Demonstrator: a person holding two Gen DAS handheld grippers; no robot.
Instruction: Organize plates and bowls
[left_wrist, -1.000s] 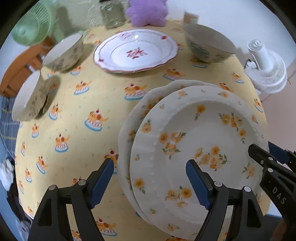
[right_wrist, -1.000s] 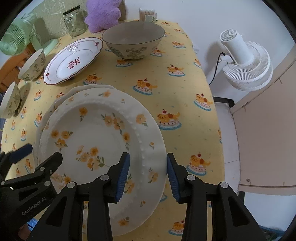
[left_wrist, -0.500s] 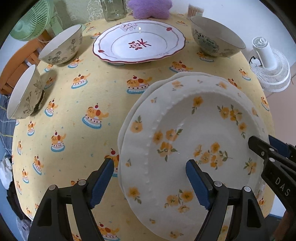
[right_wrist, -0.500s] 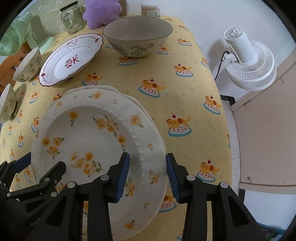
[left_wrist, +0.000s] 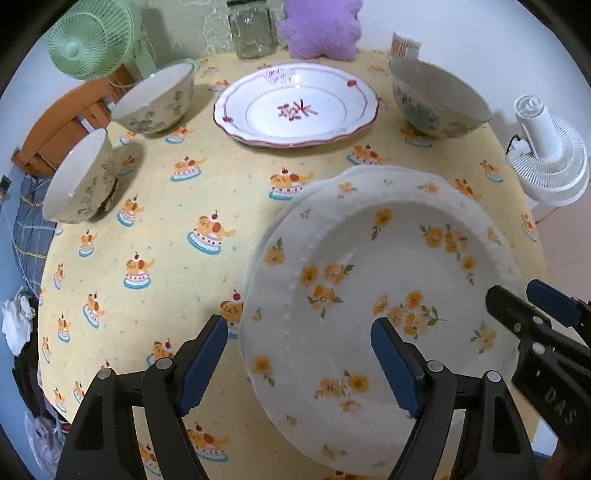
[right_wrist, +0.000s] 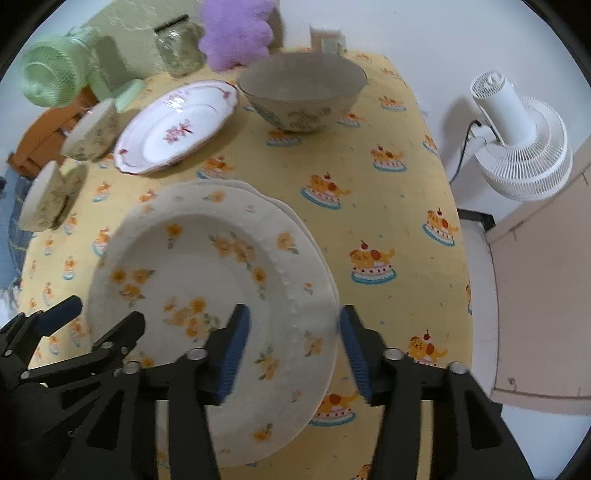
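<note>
Right gripper (right_wrist: 291, 347) has just been opening its jaws; the right rim of the yellow-flowered plate (right_wrist: 207, 280) sits between the blue pads, which stand clear of it. That plate lies on a second white plate (right_wrist: 266, 197) at lower centre of the yellow tablecloth (right_wrist: 388, 206). Left gripper (left_wrist: 299, 358), jaws wide, straddles the plate's left rim at the lower frame without pressing it. Both point steeply down.
</note>
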